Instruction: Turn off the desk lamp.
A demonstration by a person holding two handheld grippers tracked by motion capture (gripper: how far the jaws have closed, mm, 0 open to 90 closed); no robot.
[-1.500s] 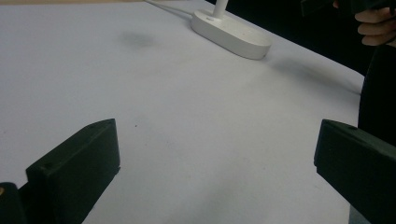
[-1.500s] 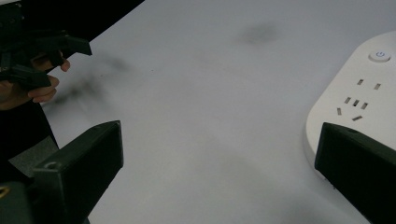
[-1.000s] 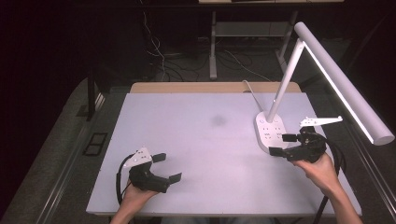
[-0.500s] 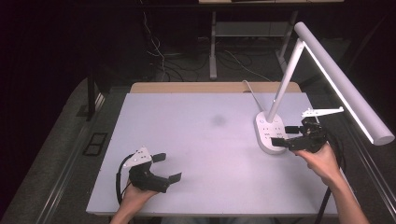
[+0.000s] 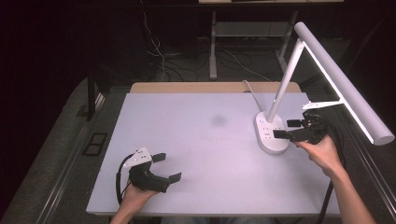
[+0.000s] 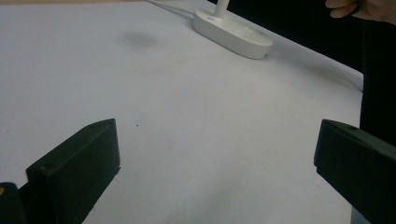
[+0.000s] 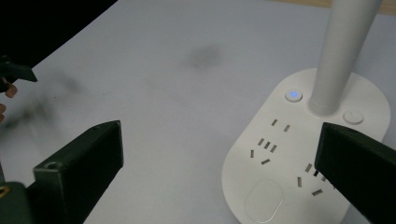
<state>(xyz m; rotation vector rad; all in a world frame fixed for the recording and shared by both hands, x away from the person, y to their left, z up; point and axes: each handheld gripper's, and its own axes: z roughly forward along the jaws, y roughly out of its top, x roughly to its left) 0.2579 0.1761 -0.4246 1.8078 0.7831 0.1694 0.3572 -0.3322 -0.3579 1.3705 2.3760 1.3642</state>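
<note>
A white desk lamp stands at the table's right, its oval base (image 5: pixel 271 134) carrying sockets, its slanted stem (image 5: pixel 284 84) holding a long lit head (image 5: pixel 343 86). In the right gripper view the base (image 7: pixel 299 154) shows socket slots, a blue-lit button (image 7: pixel 293 95) and a plain round button (image 7: pixel 353 116) beside the stem (image 7: pixel 343 51). My right gripper (image 5: pixel 286 129) hovers open at the base's right side, jaws empty. My left gripper (image 5: pixel 167 167) rests open near the front left of the table, holding nothing. The base (image 6: pixel 232 32) lies far ahead in the left gripper view.
The white tabletop (image 5: pixel 196 144) has a faint dark smudge (image 5: pixel 218 120) near its middle. The lamp's cord (image 5: pixel 250 92) runs off the back edge. Dark floor with cables and a table frame (image 5: pixel 214 42) lies beyond. The lamp head overhangs the right edge.
My right gripper has moved up and slightly away from me along the lamp base's right side. The left gripper has stayed still.
</note>
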